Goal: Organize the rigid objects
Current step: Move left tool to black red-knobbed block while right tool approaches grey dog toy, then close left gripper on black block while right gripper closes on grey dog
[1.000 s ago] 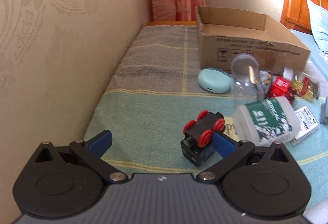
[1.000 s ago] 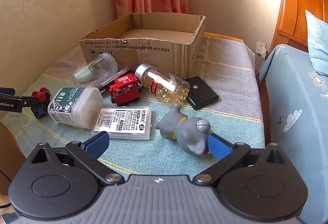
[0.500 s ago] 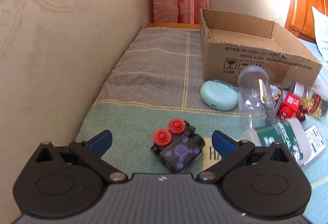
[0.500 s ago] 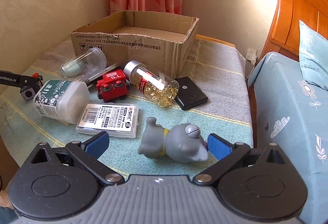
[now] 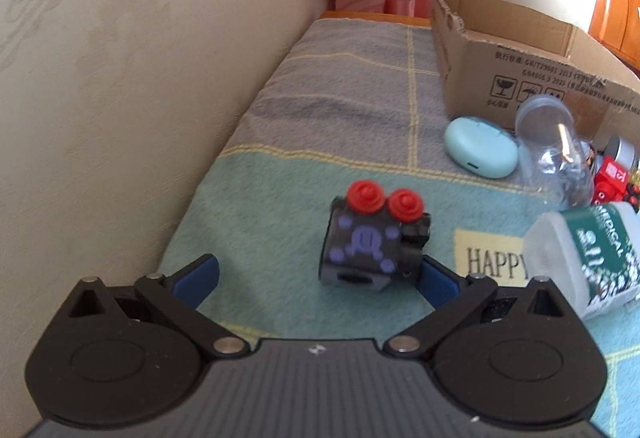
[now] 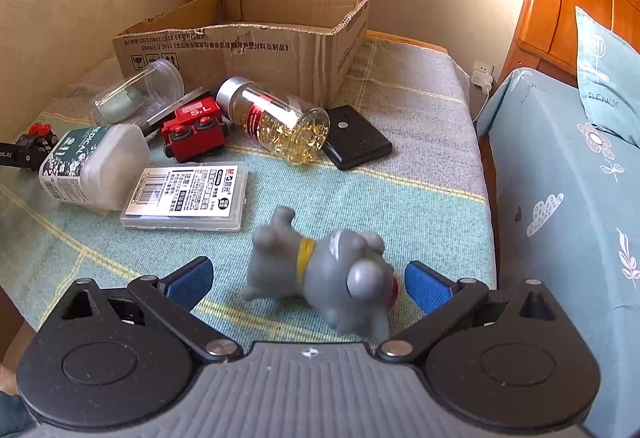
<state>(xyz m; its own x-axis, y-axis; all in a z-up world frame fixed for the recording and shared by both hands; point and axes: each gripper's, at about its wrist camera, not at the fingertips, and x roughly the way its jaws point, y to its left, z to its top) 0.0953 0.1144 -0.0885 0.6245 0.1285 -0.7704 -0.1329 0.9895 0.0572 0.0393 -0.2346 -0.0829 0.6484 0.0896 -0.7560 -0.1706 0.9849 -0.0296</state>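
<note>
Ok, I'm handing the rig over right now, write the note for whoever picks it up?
Left gripper: open, black toy block with red knobs between its fingers, against the right one.
Right gripper: open, grey toy dog lying between its fingers.
Cardboard box: looks empty from here.
Left on the cloth: pill bottle, red toy car, white jar, label case, black case, clear jar, mint case.

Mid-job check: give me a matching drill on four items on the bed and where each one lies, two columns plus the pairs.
1. grey dog toy
2. black toy car
3. capsule bottle
4. cardboard box

a. at the back by the curtain, open on top
b. between the open right gripper fingers
c. on its side, against the black case
d. ahead of the open left gripper

1-b, 2-d, 3-c, 4-a
</note>
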